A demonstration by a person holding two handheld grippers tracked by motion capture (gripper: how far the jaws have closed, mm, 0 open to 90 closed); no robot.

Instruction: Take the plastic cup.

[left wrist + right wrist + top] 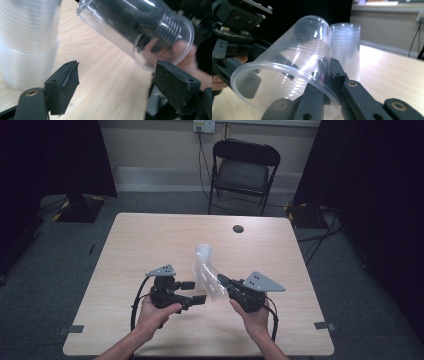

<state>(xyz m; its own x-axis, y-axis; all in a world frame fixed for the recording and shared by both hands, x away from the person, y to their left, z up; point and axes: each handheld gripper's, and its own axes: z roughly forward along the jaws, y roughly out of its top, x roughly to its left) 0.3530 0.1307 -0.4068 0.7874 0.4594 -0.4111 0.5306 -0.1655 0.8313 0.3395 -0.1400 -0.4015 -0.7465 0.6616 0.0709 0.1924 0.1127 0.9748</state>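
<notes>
Clear ribbed cup (287, 72), black claw (329, 75), pale wood-grain table (150, 245)

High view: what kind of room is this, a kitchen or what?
Probably a lab or recording room, not a kitchen: a bare wooden table on grey carpet, black curtains at both sides, a folding chair and cables by the wall.

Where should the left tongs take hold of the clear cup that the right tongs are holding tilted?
Probably at the bare closed base end of the clear cup, pads across its side walls. The right tongs pinch the rim wall, and the cup lies tilted beside the cup stack, so come from the side away from the stack.
</notes>
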